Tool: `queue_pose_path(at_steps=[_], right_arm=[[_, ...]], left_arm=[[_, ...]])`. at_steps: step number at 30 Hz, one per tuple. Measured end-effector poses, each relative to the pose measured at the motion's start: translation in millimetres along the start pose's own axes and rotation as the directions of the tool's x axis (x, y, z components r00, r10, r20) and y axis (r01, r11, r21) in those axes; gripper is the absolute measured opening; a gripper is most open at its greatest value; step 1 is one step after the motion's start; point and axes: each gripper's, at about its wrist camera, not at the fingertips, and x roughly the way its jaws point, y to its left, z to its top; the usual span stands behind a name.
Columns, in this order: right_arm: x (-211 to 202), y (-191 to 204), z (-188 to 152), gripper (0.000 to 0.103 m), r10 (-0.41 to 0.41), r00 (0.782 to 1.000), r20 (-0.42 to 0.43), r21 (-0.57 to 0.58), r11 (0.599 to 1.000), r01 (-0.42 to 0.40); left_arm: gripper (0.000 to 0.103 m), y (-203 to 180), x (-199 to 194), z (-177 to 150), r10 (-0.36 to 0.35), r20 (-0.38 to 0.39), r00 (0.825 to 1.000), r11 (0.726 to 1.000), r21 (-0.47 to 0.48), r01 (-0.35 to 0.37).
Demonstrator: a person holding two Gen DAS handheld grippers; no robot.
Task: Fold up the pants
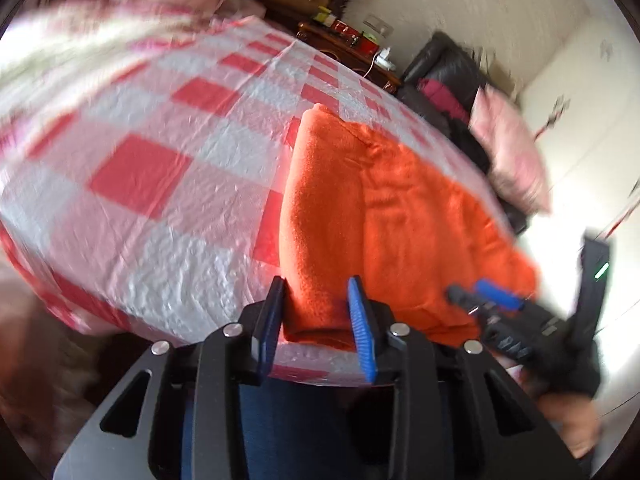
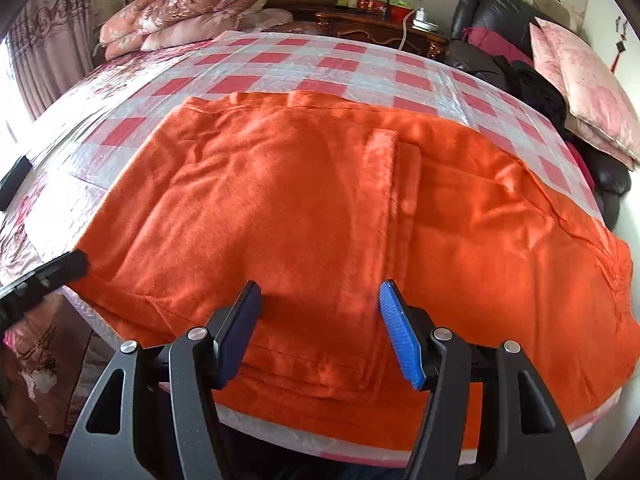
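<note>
Orange fleece pants (image 2: 304,216) lie spread and partly folded on a bed covered with a red-and-white checked plastic sheet (image 2: 304,60). In the left wrist view the pants (image 1: 400,208) run away from me, and my left gripper (image 1: 316,292) has its jaws apart around the near left edge fold of the cloth, not pinching it. My right gripper (image 2: 318,300) is open just above the near edge of the pants, touching nothing. It also shows in the left wrist view (image 1: 492,300) at the right. The left gripper's tip shows in the right wrist view (image 2: 60,268) at the left edge.
Floral quilts (image 2: 192,8) are piled at the headboard. A wooden nightstand (image 2: 376,28) with small items stands behind the bed. A black sofa (image 2: 504,12) with pink pillows (image 2: 588,92) is at the right. A dark object (image 2: 14,180) lies at the bed's left edge.
</note>
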Motion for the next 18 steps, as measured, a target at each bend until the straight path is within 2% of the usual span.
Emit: queue_pose_path(at_steps=[2, 5, 9, 14, 18], right_arm=[[1, -5, -3, 0.062, 0.006, 1.0, -0.001, 0.014, 1.0, -0.006], [3, -9, -5, 0.063, 0.019, 1.0, 0.001, 0.029, 0.999, -0.019], [3, -10, -6, 0.065, 0.021, 1.0, 0.001, 0.03, 0.999, -0.021], [4, -10, -5, 0.066, 0.027, 1.0, 0.001, 0.034, 0.999, -0.027], [4, -11, -5, 0.066, 0.03, 1.0, 0.002, 0.037, 0.999, -0.03]], left_arm=[[0.032, 16, 0, 2, -0.095, -0.01, 0.995, 0.989, -0.11, 0.094], [0.032, 37, 6, 2, -0.225, -0.029, 0.974, 0.944, -0.253, 0.211], [0.032, 52, 10, -1, -0.292, -0.02, 0.956, 0.892, -0.367, 0.264], [0.032, 60, 10, -7, -0.334, -0.022, 0.942, 0.848, -0.444, 0.29], [0.033, 70, 14, -15, -0.398, -0.011, 0.917, 0.78, -0.53, 0.332]])
